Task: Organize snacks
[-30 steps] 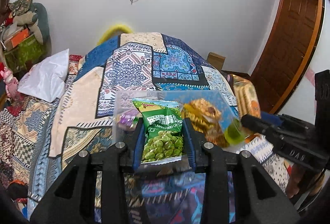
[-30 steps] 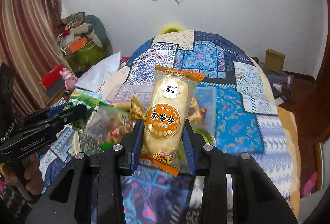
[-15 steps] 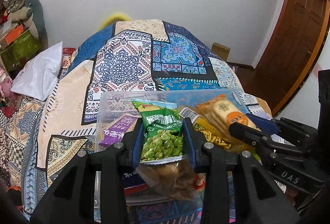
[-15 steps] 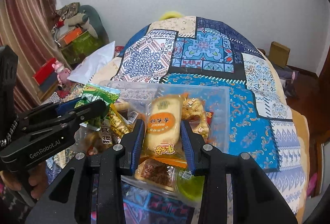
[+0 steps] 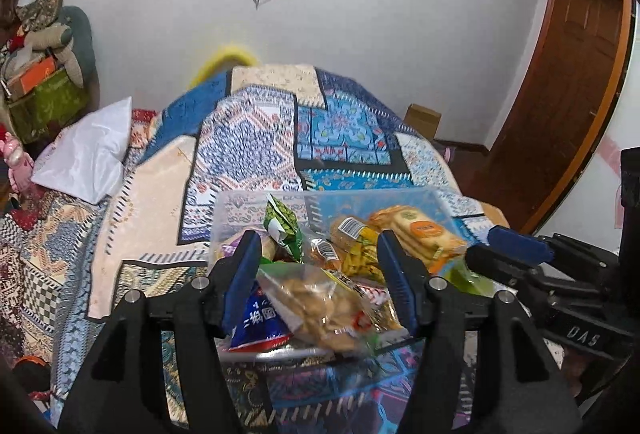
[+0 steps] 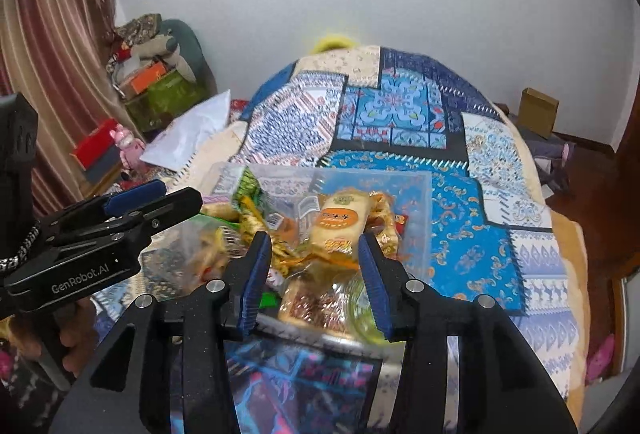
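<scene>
Tongs, left (image 5: 316, 258) and right (image 6: 316, 258), gape empty over the clear snack bin (image 5: 400, 196)

**Crowded bin, open bed beyond**

Snack packets fill the clear plastic bin (image 5: 256, 208) up to its rim, leaving me no gap to reach inside. My left gripper (image 5: 318, 276) and right gripper (image 6: 316, 272) both hover spread above it, close together, each crowding the other's side. Beyond the bin, the patchwork-quilted bed (image 6: 404, 114) lies open, with a white pillow (image 5: 86, 154) at its left edge.
</scene>
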A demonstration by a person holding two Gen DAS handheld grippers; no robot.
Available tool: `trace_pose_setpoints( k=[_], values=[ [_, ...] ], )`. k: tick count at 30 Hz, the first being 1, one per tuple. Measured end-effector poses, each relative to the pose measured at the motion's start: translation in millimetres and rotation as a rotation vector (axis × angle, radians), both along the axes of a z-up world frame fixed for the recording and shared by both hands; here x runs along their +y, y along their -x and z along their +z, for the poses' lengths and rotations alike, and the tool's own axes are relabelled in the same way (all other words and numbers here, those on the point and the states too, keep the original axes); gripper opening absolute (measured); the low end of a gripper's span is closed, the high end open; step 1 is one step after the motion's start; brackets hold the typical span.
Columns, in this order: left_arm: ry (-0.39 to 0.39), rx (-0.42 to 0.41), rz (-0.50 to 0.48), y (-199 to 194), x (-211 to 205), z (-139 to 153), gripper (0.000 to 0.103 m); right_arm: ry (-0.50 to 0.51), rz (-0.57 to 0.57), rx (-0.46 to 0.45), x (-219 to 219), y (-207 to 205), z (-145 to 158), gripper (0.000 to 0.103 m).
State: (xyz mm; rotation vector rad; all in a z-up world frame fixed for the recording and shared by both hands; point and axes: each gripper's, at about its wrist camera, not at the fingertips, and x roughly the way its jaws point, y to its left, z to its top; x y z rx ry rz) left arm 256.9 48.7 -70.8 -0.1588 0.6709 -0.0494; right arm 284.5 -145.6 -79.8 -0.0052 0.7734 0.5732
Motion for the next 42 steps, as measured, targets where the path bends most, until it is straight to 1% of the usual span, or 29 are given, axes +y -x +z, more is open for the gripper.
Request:
trace_pose_setpoints(
  k=[6, 10, 11, 12, 13, 14, 15, 16, 17, 18, 19, 20, 21, 22, 23, 28, 32, 42],
  values=[
    [-0.015, -0.121, 0.009, 56.8, -6.6, 40.6, 0.06, -0.058, -0.006, -0.087, -18.2, 41.0, 39.1, 0.042],
    [-0.013, -0.188, 0.008, 89.8, -10.9, 62.0, 0.06, -0.093, -0.004, -0.144, -28.0, 69.3, 61.2, 0.042],
    [-0.013, -0.206, 0.009, 99.6, -12.3, 67.0, 0.061, -0.104, -0.003, -0.163, -31.2, 78.8, 68.1, 0.042],
    [-0.013, -0.22, 0.008, 106.9, -12.8, 70.9, 0.064, -0.113, -0.003, -0.178, -33.5, 85.8, 73.0, 0.043],
    [-0.014, -0.24, 0.006, 116.9, -14.0, 75.9, 0.069, -0.121, -0.004, -0.192, -35.7, 92.1, 76.5, 0.045],
    [-0.018, -0.254, 0.008, 123.0, -15.4, 78.8, 0.071, -0.127, -0.007, -0.209, -38.0, 98.8, 80.1, 0.048],
    [-0.026, -0.268, 0.012, 128.8, -16.7, 81.4, 0.074, -0.129, -0.009, -0.224, -39.4, 103.6, 82.6, 0.056],
    [-0.043, -0.285, 0.02, 136.7, -19.2, 84.9, 0.082, -0.129, -0.013, -0.242, -40.5, 108.7, 85.1, 0.065],
    [-0.053, -0.295, 0.024, 141.4, -20.7, 86.9, 0.087, -0.127, -0.018, -0.262, -41.1, 114.1, 87.5, 0.069],
    [-0.061, -0.307, 0.025, 146.7, -22.2, 88.9, 0.095, -0.121, -0.024, -0.283, -41.2, 119.2, 89.8, 0.073],
    [-0.064, -0.316, 0.028, 150.4, -22.3, 90.5, 0.099, -0.113, -0.031, -0.298, -41.0, 122.6, 91.1, 0.076],
    [-0.07, -0.329, 0.034, 154.7, -23.4, 91.9, 0.099, -0.104, -0.04, -0.313, -40.7, 126.3, 92.6, 0.078],
    [-0.077, -0.337, 0.04, 157.8, -24.4, 93.0, 0.1, -0.101, -0.045, -0.322, -40.9, 128.9, 93.0, 0.082],
    [-0.084, -0.342, 0.042, 160.6, -24.7, 93.4, 0.101, -0.1, -0.049, -0.327, -41.1, 130.4, 93.2, 0.086],
    [-0.09, -0.345, 0.043, 162.1, -25.7, 93.5, 0.102, -0.099, -0.054, -0.332, -41.4, 131.8, 93.1, 0.087],
    [-0.097, -0.337, 0.043, 166.3, -28.5, 90.4, 0.102, -0.099, -0.068, -0.335, -43.3, 134.1, 90.6, 0.099],
    [-0.102, -0.331, 0.046, 168.5, -29.4, 86.3, 0.102, -0.086, -0.08, -0.353, -44.9, 139.1, 90.6, 0.099],
    [-0.107, -0.322, 0.047, 168.3, -29.6, 81.5, 0.102, -0.084, -0.089, -0.355, -47.0, 146.8, 87.3, 0.101]
  ],
)
